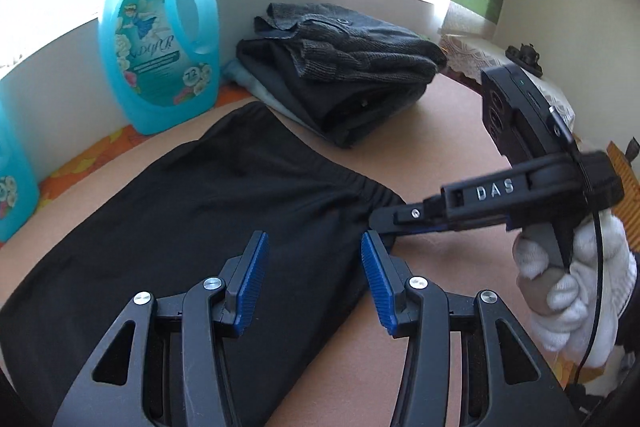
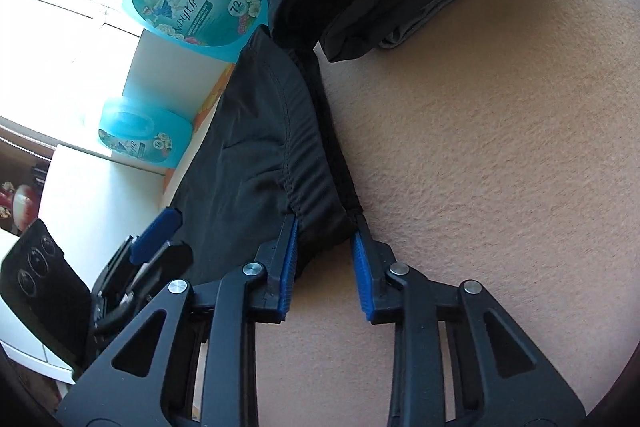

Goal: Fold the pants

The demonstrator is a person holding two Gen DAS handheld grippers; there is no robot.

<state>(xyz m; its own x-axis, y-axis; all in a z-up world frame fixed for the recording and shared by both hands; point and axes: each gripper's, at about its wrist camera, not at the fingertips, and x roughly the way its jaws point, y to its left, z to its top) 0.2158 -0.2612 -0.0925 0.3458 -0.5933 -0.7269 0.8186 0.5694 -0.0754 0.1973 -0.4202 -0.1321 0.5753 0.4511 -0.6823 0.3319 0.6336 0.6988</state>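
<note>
Peach carpet-like surface (image 2: 500,155) spreads under everything I'm working on. Black pants (image 1: 192,227) lie flat across it, elastic waistband toward the stack of folded dark clothes (image 1: 340,75) just beyond. Blue detergent bottles stand along the white wall, the nearest one (image 1: 160,51) close to the pants' far edge.

My right gripper (image 2: 324,239) sits at the waistband corner, fingers partly apart with the gathered band between the blue pads (image 2: 362,267); whether they pinch the cloth I cannot tell. From the left camera it (image 1: 380,223) reaches in from the side, held in my white-gloved right hand (image 1: 572,287).

My left gripper (image 1: 314,251) hovers over the pants with its fingers spread wide, gripping nothing.
</note>
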